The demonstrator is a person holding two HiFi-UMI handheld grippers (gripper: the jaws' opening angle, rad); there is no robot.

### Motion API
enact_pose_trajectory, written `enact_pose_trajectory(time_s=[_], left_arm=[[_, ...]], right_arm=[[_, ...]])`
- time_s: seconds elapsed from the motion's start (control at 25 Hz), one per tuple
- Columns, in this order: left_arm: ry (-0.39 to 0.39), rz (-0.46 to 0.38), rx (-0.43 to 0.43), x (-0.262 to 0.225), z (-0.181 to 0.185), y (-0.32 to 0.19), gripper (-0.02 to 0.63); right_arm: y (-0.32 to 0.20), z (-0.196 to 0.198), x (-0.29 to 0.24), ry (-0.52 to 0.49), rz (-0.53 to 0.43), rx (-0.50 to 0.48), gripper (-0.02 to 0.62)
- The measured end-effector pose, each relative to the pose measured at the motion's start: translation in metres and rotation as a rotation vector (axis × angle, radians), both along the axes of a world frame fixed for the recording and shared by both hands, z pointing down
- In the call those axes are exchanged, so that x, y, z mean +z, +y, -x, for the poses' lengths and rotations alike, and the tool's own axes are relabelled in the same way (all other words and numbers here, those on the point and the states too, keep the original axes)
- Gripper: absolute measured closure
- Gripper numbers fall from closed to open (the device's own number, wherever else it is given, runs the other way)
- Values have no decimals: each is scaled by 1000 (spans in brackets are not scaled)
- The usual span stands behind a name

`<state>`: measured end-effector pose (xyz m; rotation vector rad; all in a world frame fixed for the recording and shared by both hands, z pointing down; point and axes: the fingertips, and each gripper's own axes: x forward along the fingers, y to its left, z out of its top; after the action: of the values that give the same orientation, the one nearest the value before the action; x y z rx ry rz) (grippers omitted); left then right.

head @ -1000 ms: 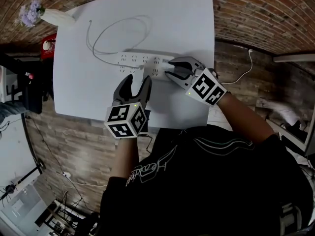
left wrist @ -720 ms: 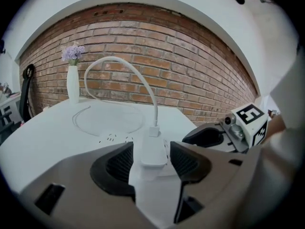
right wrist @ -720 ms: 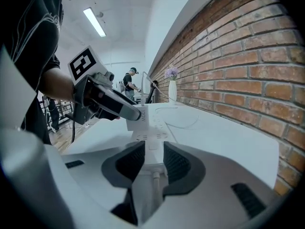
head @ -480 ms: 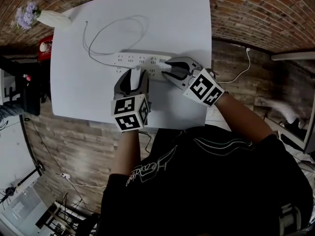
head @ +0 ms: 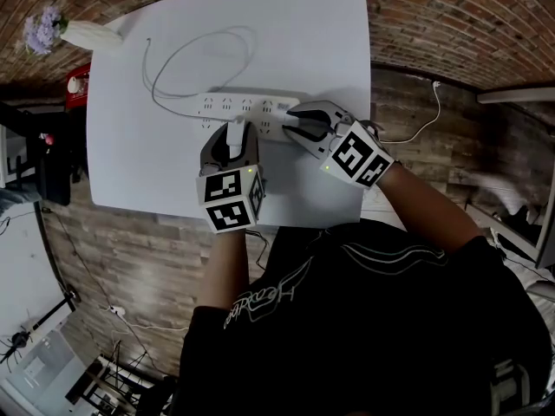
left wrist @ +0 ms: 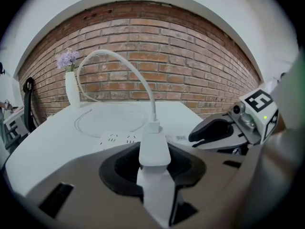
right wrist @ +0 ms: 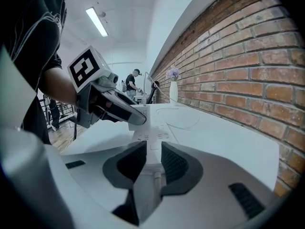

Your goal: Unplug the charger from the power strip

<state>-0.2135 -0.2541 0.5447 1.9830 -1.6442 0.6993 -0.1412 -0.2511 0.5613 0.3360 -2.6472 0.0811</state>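
left gripper [head: 232,135] has advanced toward 12 o'clock, fingers just closed on the charger [left wrist: 154,147]; right gripper [head: 293,121] just tightened on strip [head: 217,105]; pull next.

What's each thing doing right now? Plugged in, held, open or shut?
power strip: flat on the table, its end gripped.
charger: seemingly still plugged into it, gripped.
left gripper: jaws just closed in, shut on the charger.
right gripper: jaws just closed in, shut on the power strip.
charger cable: attached, arching upward.
vase: upright, holding flowers.
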Motion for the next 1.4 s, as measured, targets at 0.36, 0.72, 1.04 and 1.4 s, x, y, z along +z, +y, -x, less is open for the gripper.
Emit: enact_pose_trajectory(time_s=[0.36,0.72,1.04,1.4], left_arm=[[112,17,-3,0,0,1,466],[-49,-3,-8,-2,-3,3,474],[121,39,-43,0,1,5,469],[-69,8,-34,-3,-3,6,474]], right_arm=[[1,0,0,-2,5,2,518],[1,-1,1,-1,1,3,518],[1,-1,0,-3,5,2,520],[1,-1,1,-1,3,4,520]])
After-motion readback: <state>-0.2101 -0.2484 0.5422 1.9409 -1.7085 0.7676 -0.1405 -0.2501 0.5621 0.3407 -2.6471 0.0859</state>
